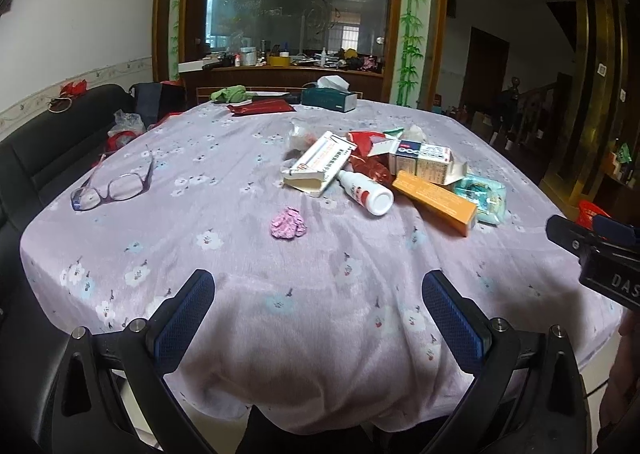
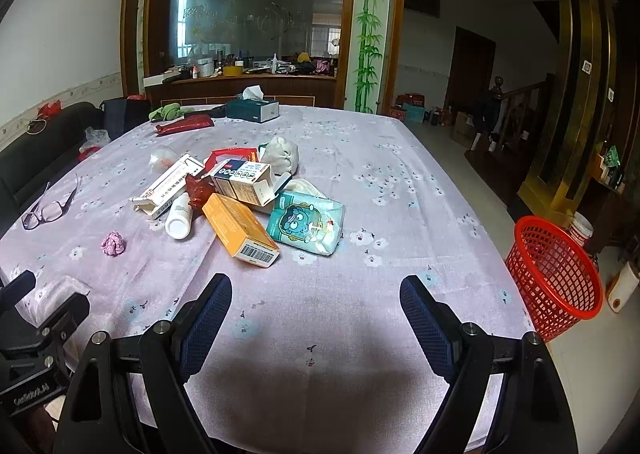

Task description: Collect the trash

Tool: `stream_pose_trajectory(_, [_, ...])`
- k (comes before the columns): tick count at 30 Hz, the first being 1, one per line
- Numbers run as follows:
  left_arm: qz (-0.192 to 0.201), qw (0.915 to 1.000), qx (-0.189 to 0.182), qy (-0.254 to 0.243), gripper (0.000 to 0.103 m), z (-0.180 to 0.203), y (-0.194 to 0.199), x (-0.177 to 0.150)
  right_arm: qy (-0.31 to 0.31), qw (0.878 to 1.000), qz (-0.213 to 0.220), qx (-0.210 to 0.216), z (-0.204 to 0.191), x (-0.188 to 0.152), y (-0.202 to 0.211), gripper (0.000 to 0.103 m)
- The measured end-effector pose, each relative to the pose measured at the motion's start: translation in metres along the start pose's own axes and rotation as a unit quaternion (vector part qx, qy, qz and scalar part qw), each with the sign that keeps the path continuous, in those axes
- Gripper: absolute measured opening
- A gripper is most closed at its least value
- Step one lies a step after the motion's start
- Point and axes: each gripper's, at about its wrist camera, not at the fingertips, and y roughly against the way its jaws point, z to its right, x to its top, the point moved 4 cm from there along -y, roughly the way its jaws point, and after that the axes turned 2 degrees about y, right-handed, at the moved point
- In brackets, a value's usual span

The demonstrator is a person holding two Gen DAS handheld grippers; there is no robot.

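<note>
Both claws hovered over the near edge of the bench (image 2: 400, 158), each spread wide and holding nothing. Left claw (image 1: 318, 320); right claw (image 2: 316, 318).

Trash lay in a loose heap past the middle of the bench, ahead of both claws and well apart from them. Nearest piece to the right claw was the orange box (image 2: 240, 230), long axis running from far-left to near-right, its barcode end pointing back toward the claw. Just right of it and touching, a teal tissue pack (image 2: 306, 224). Left of the box, a white bottle (image 2: 179, 219) lay on its side, base toward the near edge. Behind these were open cartons and red wrappers, overlapped; which rested on which could not be told.

A pink crumpled wad (image 1: 288, 223) sat alone, nearer and left of the heap. In the left wrist view it lay almost straight ahead of the left claw, so it looked like the left claw's natural pick.

The red basket (image 2: 554, 278) stood on the floor off the right edge of the bench, close to the right claw's side. Judged the right claw better placed for the box and for the drop.

Glasses (image 1: 114, 186) at far left were not trash, to my reading.
</note>
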Motion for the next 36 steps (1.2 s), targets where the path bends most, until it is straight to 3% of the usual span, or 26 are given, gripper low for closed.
stream_pose_trajectory(15, [0.015, 0.9993, -0.005, -0.032, 0.103, 0.004, 0.005, 0.011, 0.005, 1.0, -0.002, 0.002, -0.005, -0.003, 0.0, 0.089])
stream_pose_trajectory(26, [0.063, 0.9975, 0.008, -0.031, 0.1, -0.005, 0.019, 0.037, 0.008, 1.0, -0.006, 0.004, -0.008, -0.003, -0.002, 0.089])
stream_pose_trajectory(32, [0.049, 0.9983, 0.007, -0.03, 0.1, -0.01, 0.012, 0.038, 0.01, 1.0, -0.007, 0.005, -0.009, -0.003, -0.003, 0.088])
stream_pose_trajectory(36, [0.032, 0.9992, -0.001, -0.025, 0.1, -0.017, 0.003, 0.04, 0.012, 1.0, -0.013, 0.014, -0.011, -0.004, -0.006, 0.08])
